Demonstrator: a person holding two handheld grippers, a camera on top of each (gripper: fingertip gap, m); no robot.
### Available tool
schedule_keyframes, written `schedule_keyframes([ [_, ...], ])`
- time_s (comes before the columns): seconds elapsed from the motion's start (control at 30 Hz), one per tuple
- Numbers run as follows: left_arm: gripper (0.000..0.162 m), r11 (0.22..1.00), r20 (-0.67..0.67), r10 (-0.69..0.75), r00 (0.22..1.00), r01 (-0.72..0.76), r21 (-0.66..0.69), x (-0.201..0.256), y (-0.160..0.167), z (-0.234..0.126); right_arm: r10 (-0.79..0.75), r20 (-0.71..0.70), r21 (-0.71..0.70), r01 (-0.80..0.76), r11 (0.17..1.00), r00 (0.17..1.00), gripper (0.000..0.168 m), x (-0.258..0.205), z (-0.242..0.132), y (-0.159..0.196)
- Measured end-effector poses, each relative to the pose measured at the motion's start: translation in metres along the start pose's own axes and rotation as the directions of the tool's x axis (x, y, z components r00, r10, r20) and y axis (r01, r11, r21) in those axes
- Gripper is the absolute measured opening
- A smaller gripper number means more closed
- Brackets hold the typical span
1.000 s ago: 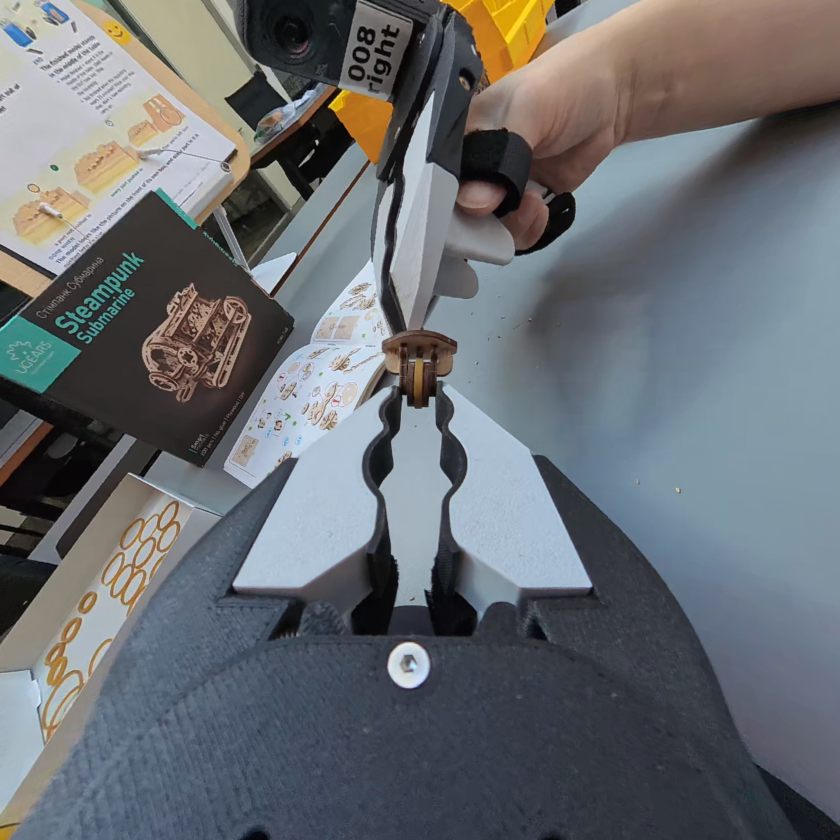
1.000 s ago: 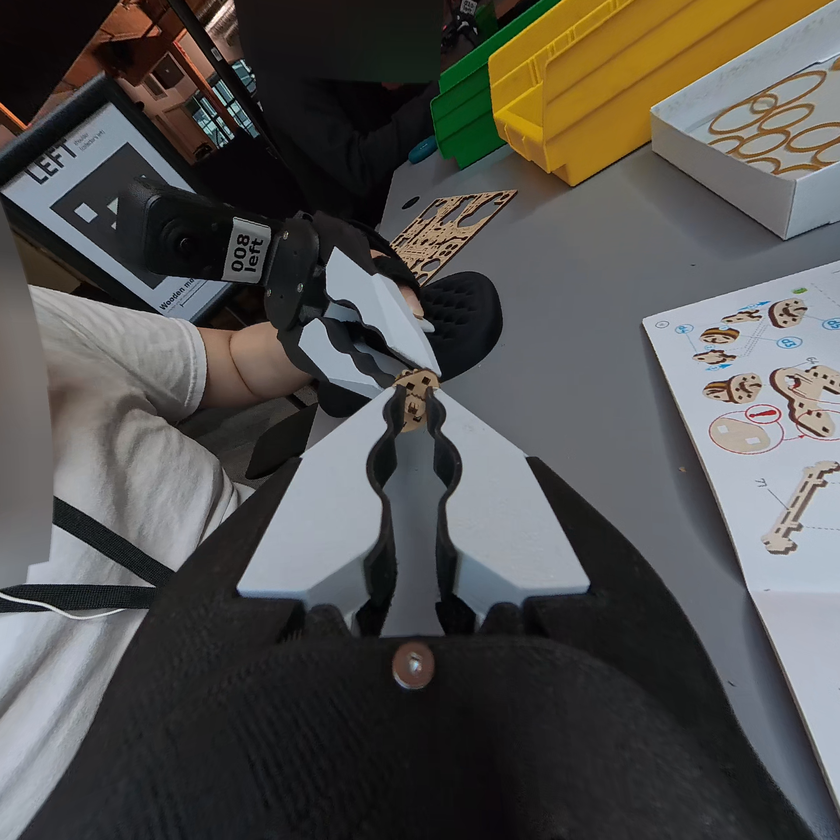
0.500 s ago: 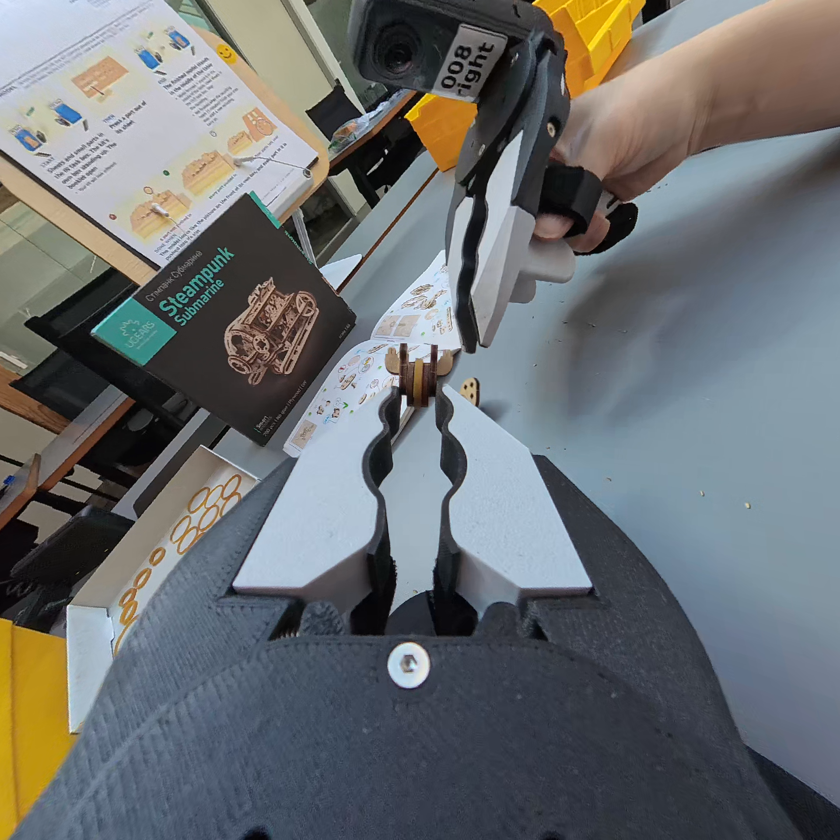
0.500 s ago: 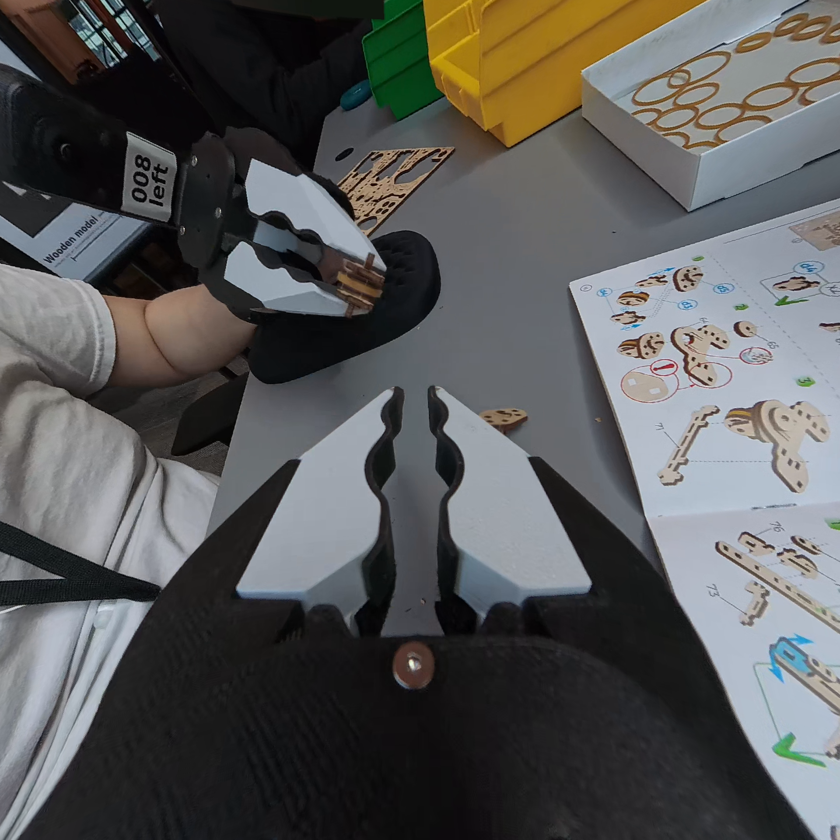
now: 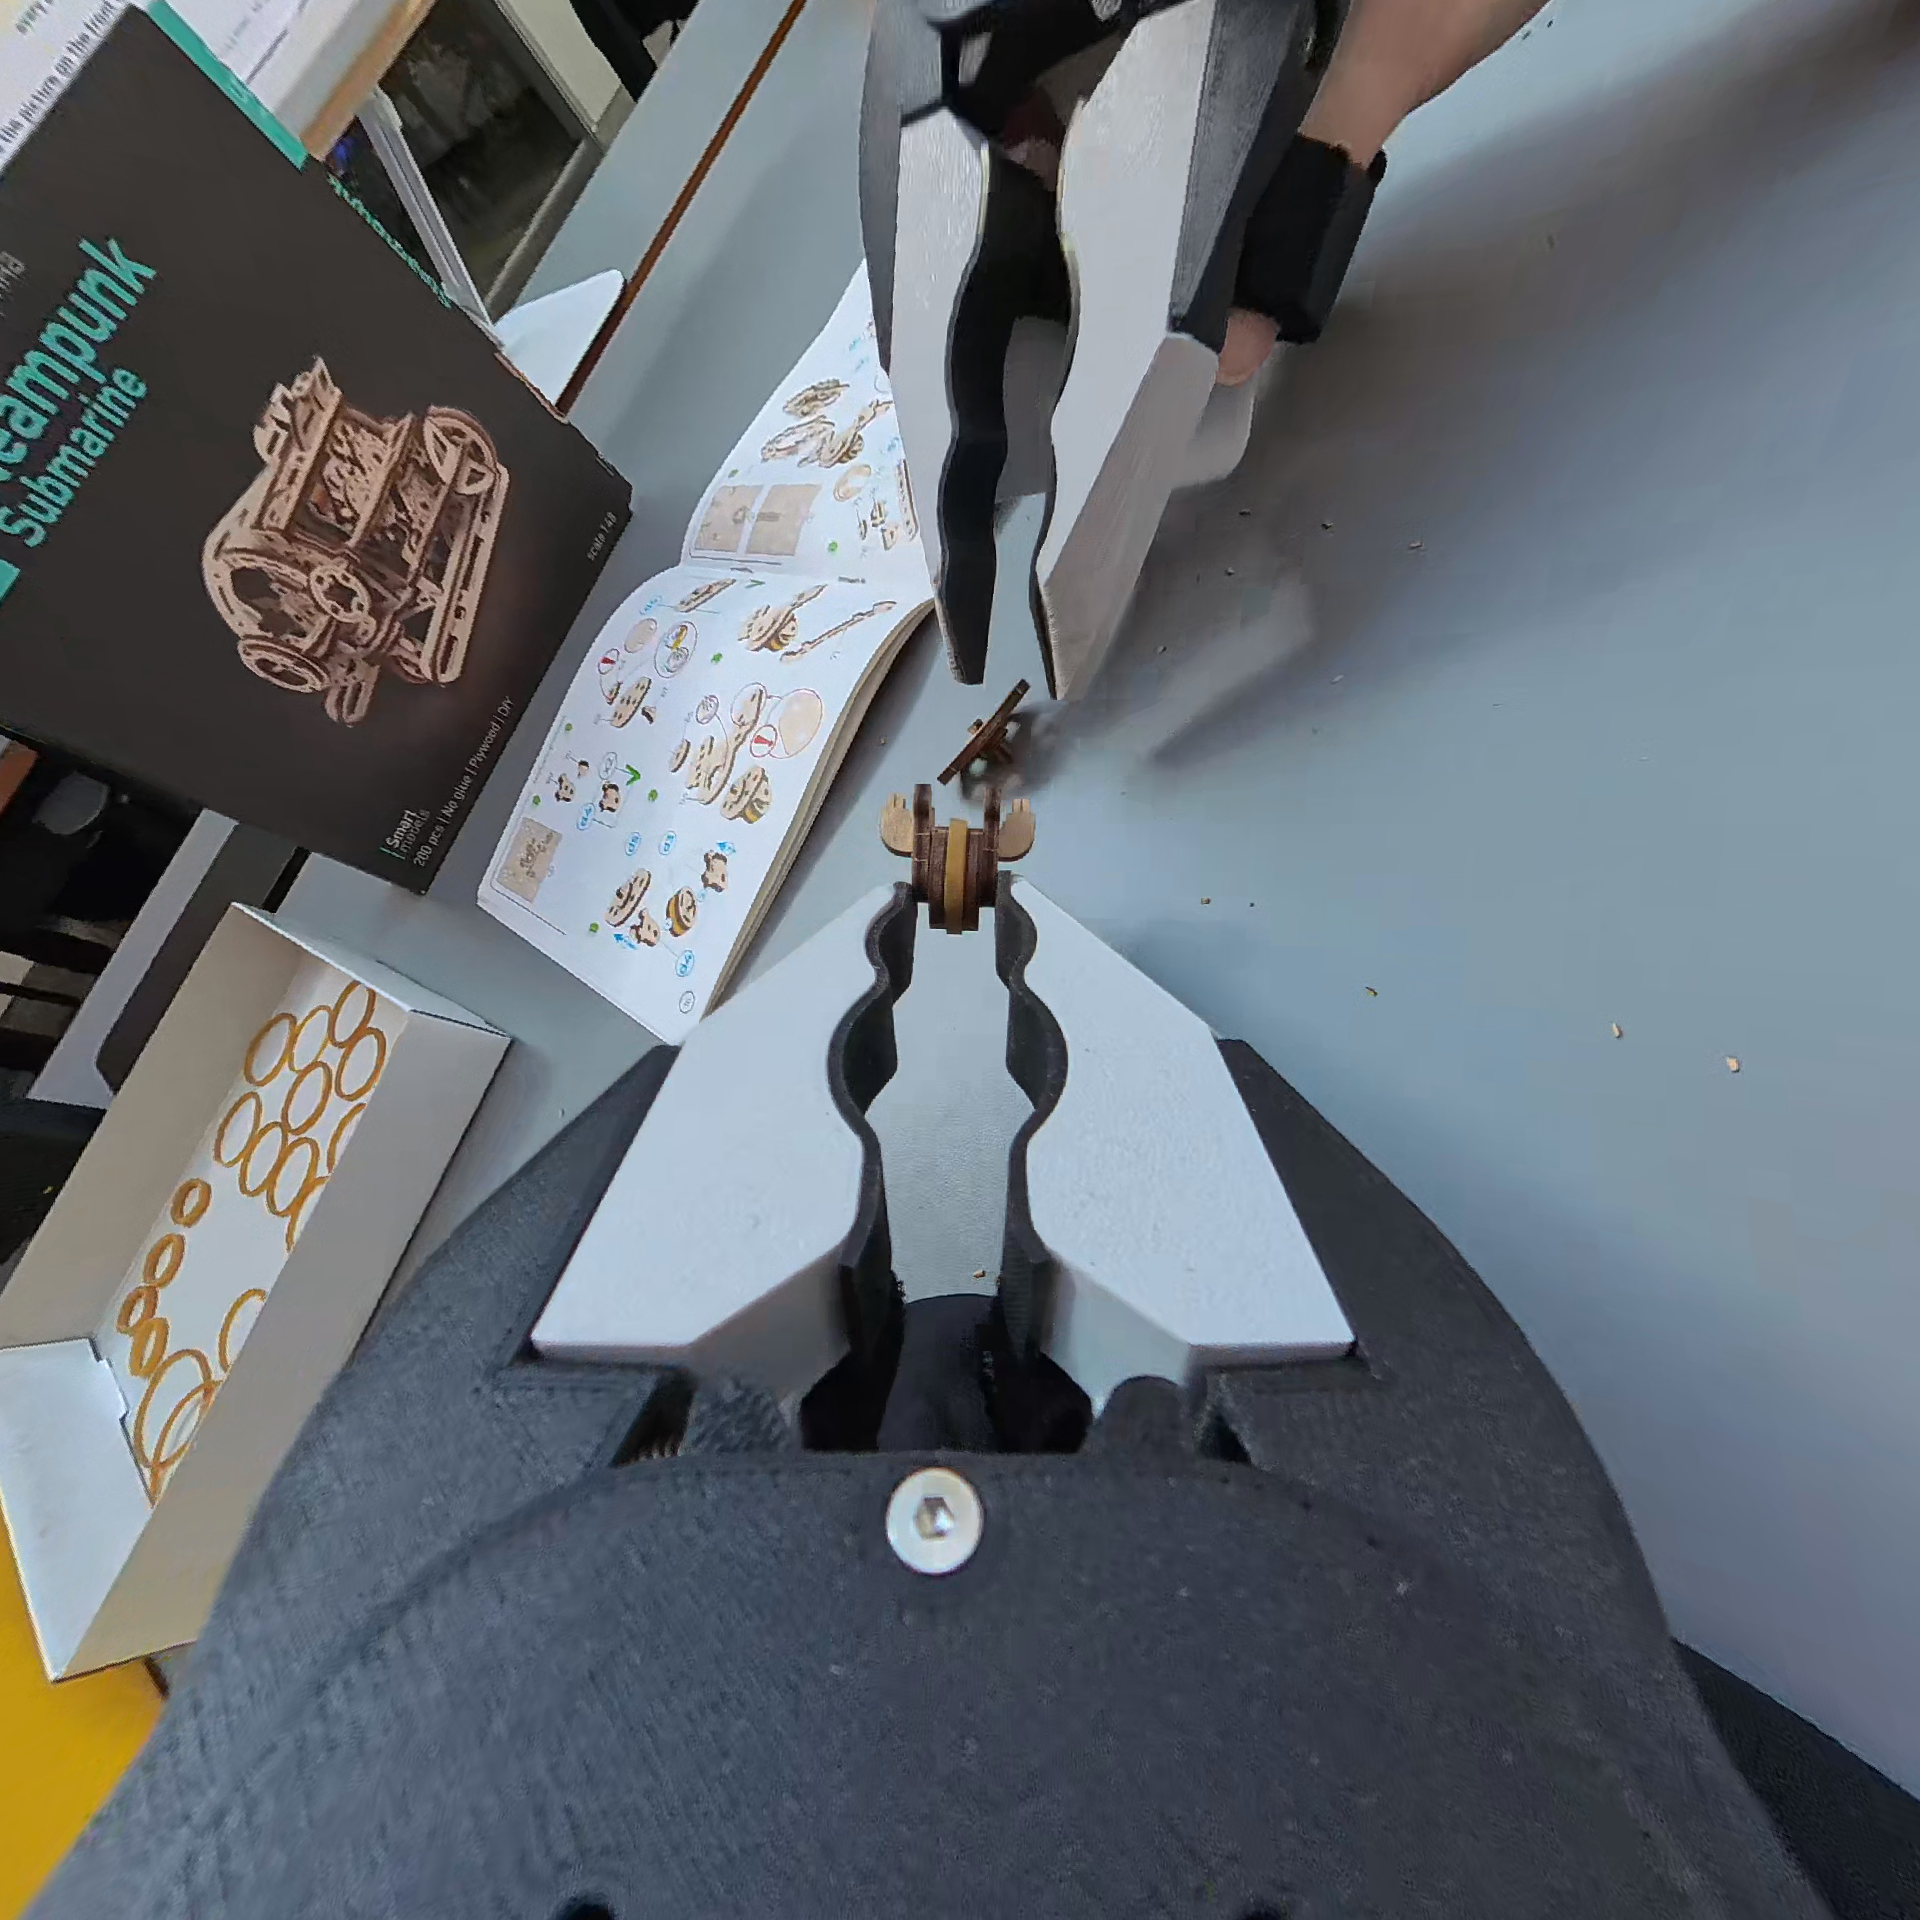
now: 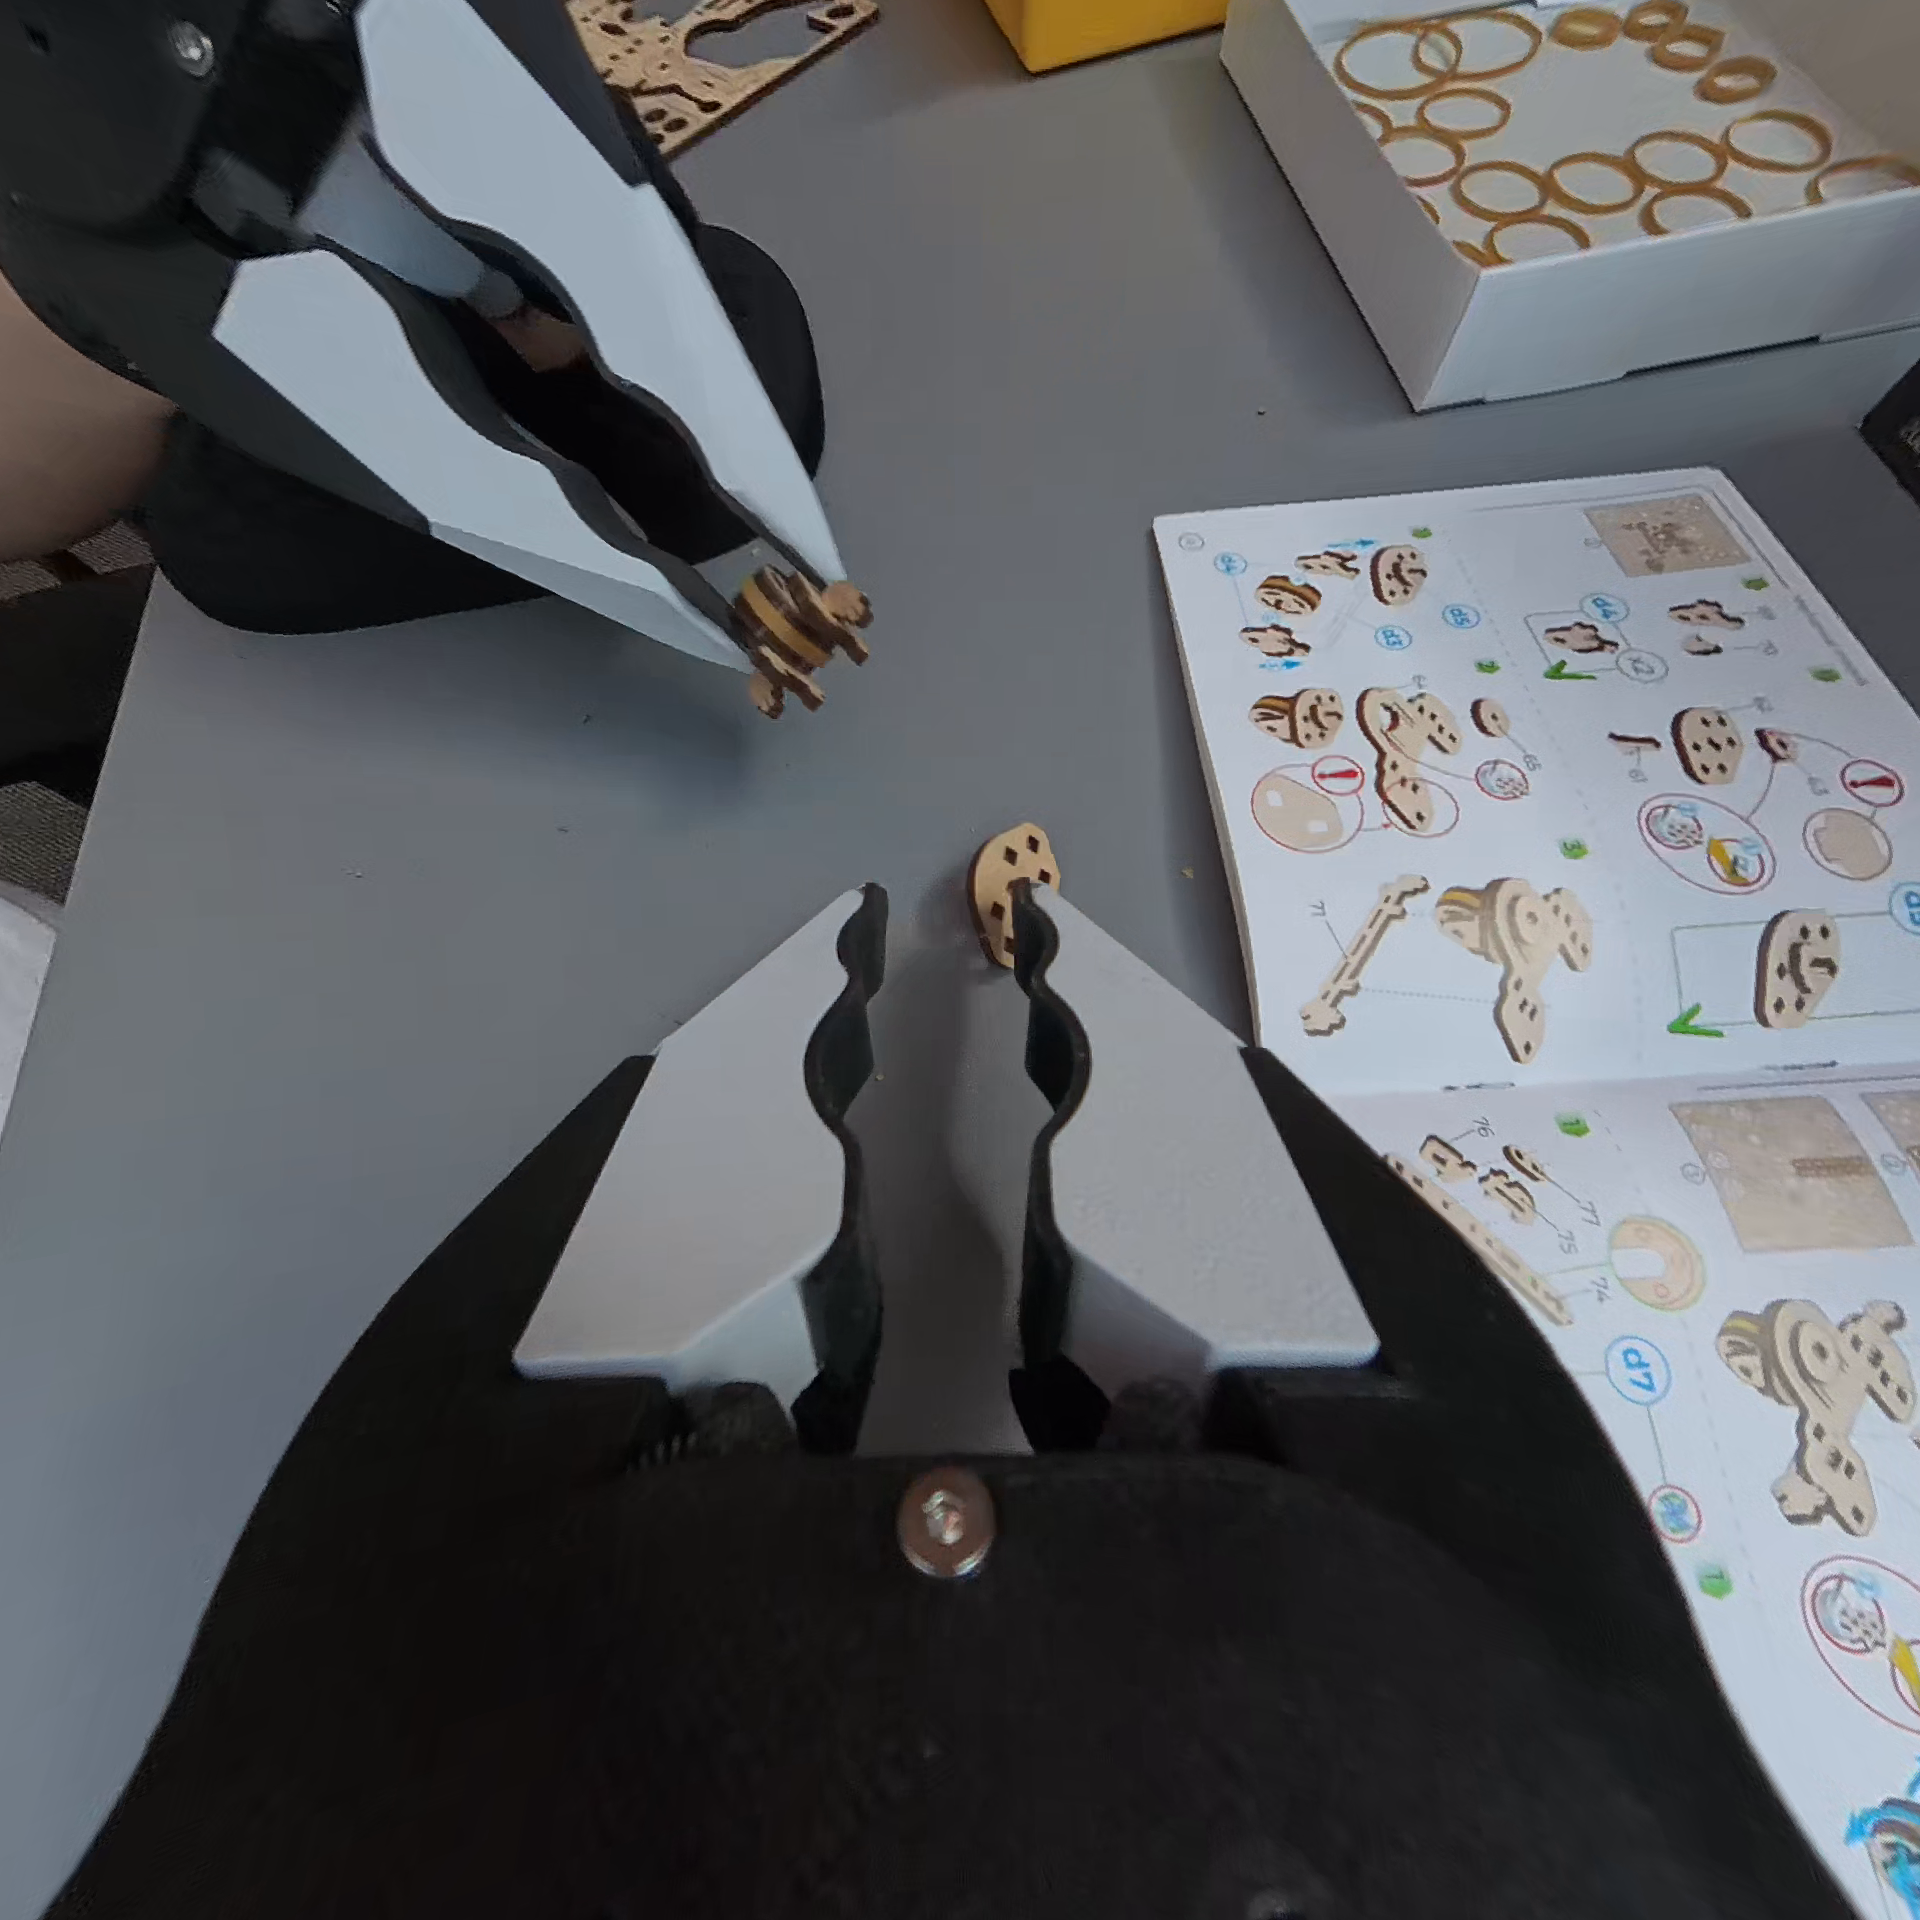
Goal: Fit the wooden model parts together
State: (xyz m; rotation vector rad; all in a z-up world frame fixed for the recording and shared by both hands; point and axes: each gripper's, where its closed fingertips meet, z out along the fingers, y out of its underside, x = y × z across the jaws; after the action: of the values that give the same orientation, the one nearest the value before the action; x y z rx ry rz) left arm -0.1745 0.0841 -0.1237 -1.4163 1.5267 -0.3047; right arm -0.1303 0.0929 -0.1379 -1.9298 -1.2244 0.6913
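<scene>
My left gripper (image 5: pixel 954 899) is shut on a small layered wooden assembly (image 5: pixel 954 852) and holds it just above the grey table. It also shows in the right wrist view (image 6: pixel 800 634), held by the left gripper (image 6: pixel 784 623) at upper left. My right gripper (image 6: pixel 951 899) is open, tips down near the table. A small oval wooden disc (image 6: pixel 1010 883) with several square holes leans tilted against its right fingertip (image 6: pixel 1049 935), outside the gap. In the left wrist view the disc (image 5: pixel 985 732) sits just below the right gripper (image 5: pixel 1003 675), a short way beyond the assembly.
An open instruction booklet (image 6: pixel 1558 831) lies right of the disc, also in the left wrist view (image 5: pixel 707 748). A white box (image 6: pixel 1558 343) of wooden rings is behind it. A dark kit box (image 5: pixel 260 468) stands at left. A laser-cut sheet (image 6: pixel 707 62) lies far back. The tips of one gripper are about 6 cm away from the tips of the other.
A second ago both grippers met at the assembly. The right gripper then opened and the disc dropped to the table. Now the right gripper has come down beside the disc, which is tipped up.
</scene>
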Motion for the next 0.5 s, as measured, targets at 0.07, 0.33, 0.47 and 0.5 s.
schedule_keyframes([
  [0.07, 0.013, 0.999, -0.039, -0.029, 0.999, 0.028, -0.04, 0.002, 0.004, 0.005, -0.097, -0.009, 0.056, 0.097, 0.994, 0.995, 0.025, -0.01, -0.001, -0.014],
  [0.33, 0.013, 0.974, -0.276, -0.172, 0.946, 0.123, -0.188, 0.019, 0.013, 0.019, -0.094, 0.01, 0.011, 0.094, 0.996, 0.996, 0.025, -0.012, 0.005, -0.003],
  [0.47, 0.019, 0.961, -0.324, -0.231, 0.917, 0.164, -0.22, 0.023, 0.017, 0.02, -0.065, 0.018, 0.011, 0.065, 0.998, 0.998, 0.025, -0.011, 0.003, -0.003],
  [0.5, 0.022, 0.961, -0.325, -0.235, 0.916, 0.168, -0.221, 0.022, 0.017, 0.02, -0.064, 0.02, 0.008, 0.064, 0.998, 0.998, 0.025, -0.011, 0.003, -0.002],
])
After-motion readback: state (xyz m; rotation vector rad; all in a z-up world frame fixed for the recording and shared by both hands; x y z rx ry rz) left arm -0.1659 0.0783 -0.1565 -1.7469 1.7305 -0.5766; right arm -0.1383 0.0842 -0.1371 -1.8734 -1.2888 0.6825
